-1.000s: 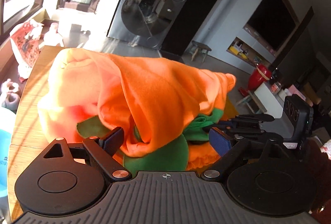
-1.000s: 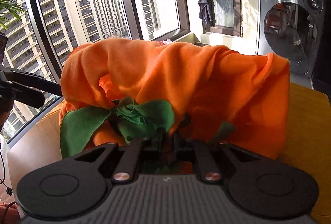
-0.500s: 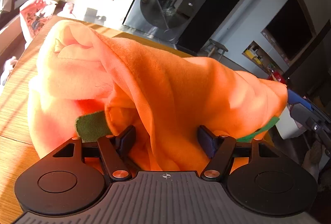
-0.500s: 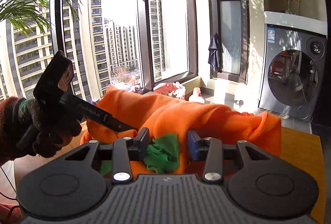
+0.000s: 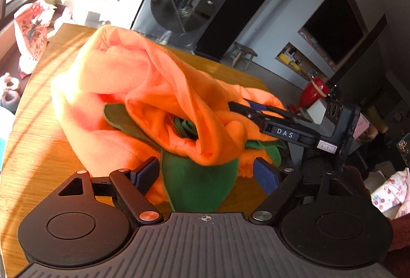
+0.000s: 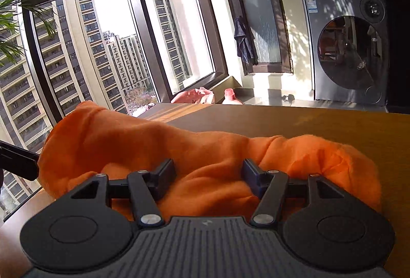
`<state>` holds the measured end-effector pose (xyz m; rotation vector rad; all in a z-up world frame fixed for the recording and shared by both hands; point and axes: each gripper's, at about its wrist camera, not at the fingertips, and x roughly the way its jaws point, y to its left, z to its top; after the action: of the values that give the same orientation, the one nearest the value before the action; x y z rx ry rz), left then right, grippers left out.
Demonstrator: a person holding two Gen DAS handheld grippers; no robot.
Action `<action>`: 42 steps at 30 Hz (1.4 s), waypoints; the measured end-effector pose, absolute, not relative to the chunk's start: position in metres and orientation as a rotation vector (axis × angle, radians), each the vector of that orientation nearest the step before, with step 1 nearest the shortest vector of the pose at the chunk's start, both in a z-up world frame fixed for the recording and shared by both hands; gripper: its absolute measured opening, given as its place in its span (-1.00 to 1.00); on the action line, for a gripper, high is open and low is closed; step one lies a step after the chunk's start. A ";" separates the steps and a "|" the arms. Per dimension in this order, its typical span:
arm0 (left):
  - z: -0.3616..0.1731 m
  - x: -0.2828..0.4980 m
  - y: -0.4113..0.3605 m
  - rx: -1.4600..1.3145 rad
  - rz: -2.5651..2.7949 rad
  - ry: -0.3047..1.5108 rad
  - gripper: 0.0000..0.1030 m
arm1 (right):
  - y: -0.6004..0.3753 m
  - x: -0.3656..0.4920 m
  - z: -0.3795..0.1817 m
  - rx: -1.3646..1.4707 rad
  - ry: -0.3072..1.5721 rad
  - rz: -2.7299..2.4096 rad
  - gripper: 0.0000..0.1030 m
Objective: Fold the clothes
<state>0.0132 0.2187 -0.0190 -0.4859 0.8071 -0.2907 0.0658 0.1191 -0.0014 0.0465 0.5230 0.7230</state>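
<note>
Garment (image 5: 164, 98): a rumpled orange fleece with green trim (image 5: 200, 185), lying in a heap on the wooden table (image 5: 38, 149); a second ago the right claw had it lifted, now it has dropped flat and spread lower.
Change, left view: half a second ago the orange cloth filled the space between the left fingers; now only the green flap lies there, and the table shows past the heap.
Change, right view: the green bunch seen between the fingers is gone; plain orange (image 6: 205, 162) lies there now.
Left gripper (image 5: 207, 175): fingers spread wide, released, low over the near edge of the heap; the green flap sits between them, probably untouched by either pad, though the left pad's contact is hard to judge.
Right gripper (image 6: 208, 175): fingers apart, nothing pinched, resting down in the orange folds; in the left view it reaches in from the right, level, tips on the cloth.
Behind: washing machine (image 5: 189, 1), window (image 6: 115, 47).
</note>
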 end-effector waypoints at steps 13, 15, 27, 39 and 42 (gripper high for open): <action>-0.049 0.028 0.196 -0.452 -0.298 0.871 -0.12 | 0.116 0.063 -0.013 0.079 0.520 0.713 0.21; -0.036 0.030 0.190 -0.412 -0.333 0.836 -0.38 | 0.115 0.062 -0.013 0.085 0.516 0.711 0.22; -0.011 0.075 0.227 -0.331 -0.234 0.742 -0.45 | 0.108 0.045 0.032 0.024 0.381 0.772 0.39; -0.061 0.069 0.270 -0.583 -0.232 0.748 -0.48 | 0.198 0.063 0.045 -0.526 0.428 0.880 0.64; -0.062 0.066 0.275 -0.616 -0.252 0.734 -0.36 | 0.208 0.087 0.033 -0.513 0.532 0.871 0.32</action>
<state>0.0663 0.2752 -0.0624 -0.6156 0.7335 -0.2516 0.0873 0.2078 0.0333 -0.5125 0.5321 0.8709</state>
